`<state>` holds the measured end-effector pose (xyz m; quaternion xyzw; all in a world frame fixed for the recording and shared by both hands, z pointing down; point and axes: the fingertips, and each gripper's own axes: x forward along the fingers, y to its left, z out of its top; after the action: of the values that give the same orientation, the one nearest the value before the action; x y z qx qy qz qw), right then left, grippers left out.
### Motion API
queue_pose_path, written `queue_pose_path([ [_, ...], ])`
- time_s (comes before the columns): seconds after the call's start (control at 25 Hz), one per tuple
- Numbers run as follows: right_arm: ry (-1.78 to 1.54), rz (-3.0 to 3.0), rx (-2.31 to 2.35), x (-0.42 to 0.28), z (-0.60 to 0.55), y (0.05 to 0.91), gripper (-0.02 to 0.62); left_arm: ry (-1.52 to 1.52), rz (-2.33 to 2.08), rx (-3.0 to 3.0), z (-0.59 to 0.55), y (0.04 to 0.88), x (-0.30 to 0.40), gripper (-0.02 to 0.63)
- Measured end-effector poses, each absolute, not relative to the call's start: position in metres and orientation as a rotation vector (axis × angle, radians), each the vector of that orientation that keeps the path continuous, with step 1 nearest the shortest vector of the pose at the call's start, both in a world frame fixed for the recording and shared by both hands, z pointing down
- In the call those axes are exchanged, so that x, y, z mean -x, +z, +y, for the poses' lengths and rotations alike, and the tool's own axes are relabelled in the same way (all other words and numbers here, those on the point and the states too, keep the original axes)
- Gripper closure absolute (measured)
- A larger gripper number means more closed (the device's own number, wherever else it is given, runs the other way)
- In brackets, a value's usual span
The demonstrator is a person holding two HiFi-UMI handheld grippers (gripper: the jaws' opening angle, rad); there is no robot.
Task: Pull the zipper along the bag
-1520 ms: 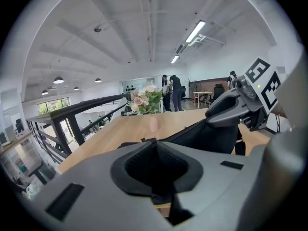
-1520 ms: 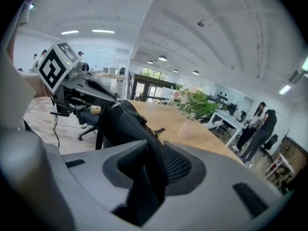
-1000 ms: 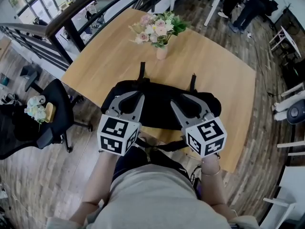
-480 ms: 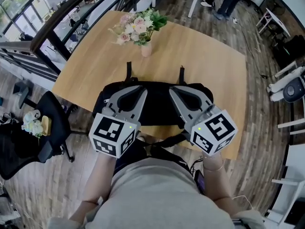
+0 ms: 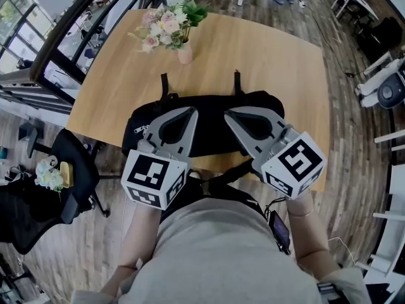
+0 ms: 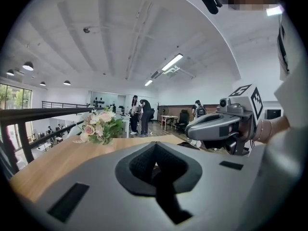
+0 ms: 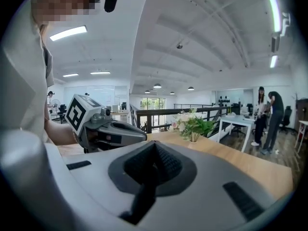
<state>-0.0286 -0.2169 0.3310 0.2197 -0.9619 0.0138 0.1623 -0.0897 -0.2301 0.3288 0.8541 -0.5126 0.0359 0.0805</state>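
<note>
Your left gripper is shut tight, its two jaws pressed together with nothing between them. Your right gripper is shut the same way and holds nothing too. You hold both up in front of you, side by side and a little apart, pointing toward 12 o'clock. The black bag lies flat on the wooden surface, close to the edge nearest you, and it stretches from 9 o'clock to 3 o'clock. From above, both grippers cover part of the bag. The gripper views look out level over the surface, not down at the bag, so neither gripper seems to touch it. Two black straps stick out from the bag toward 12 o'clock. The zipper cannot be made out from here. A vase of flowers stands at 11 o'clock from the bag, well apart from it. A black chair sits on the floor at 9 o'clock.
</note>
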Motion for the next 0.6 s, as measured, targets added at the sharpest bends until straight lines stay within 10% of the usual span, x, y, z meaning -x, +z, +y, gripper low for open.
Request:
queue_pose_path([
  [0.6,0.06,-2.736,-0.584,0.0296,-0.2171,0.3333,0.589,0.118,-1.528,-2.529,-0.2295,0.3355,0.0877,0.589],
])
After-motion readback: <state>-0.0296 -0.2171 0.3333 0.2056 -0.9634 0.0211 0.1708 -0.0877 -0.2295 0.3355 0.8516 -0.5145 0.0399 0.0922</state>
